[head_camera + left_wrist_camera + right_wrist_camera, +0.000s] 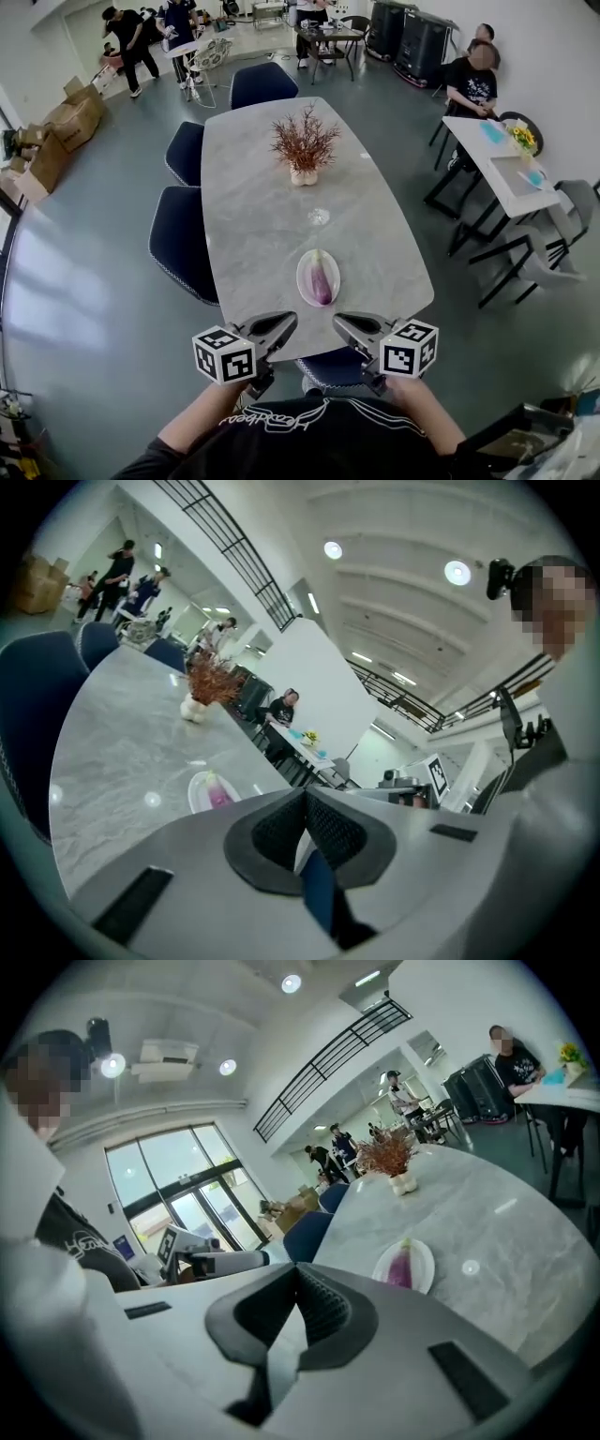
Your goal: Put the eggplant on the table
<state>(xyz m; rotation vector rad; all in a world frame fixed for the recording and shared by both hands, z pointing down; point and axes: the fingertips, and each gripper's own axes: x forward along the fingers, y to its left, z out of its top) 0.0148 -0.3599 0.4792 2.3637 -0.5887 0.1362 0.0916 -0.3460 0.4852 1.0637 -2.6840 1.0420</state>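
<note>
Starting with the head view: the left gripper [284,322] and right gripper [344,322] are held side by side at the near end of the bench [253,216], tips pointing toward each other with a gap between them. The eggplant [320,278] lies lengthwise on a white plate [302,272], on the bench just beyond the two grippers, touched by neither. A vase of dried branches [304,150] stands farther along the bench centreline. Blue chairs [180,239] line the left side.

Left gripper view: the left gripper [305,794] is closed, pads meeting with nothing between them. The eggplant [222,794] rests on the plate [200,787], to the left of the jaws on the bench [122,752]. The vase of dried branches [211,679] stands beyond it. The right gripper [427,782] appears at right.

Right gripper view: the right gripper [298,1269] is closed and empty, pads together at the tips. The eggplant [400,1267] sits on the plate [424,1262], to the right of the jaws on the bench [487,1213]. The vase of dried branches [386,1155] stands at the far end. The left gripper [220,1262] appears at left.
</note>
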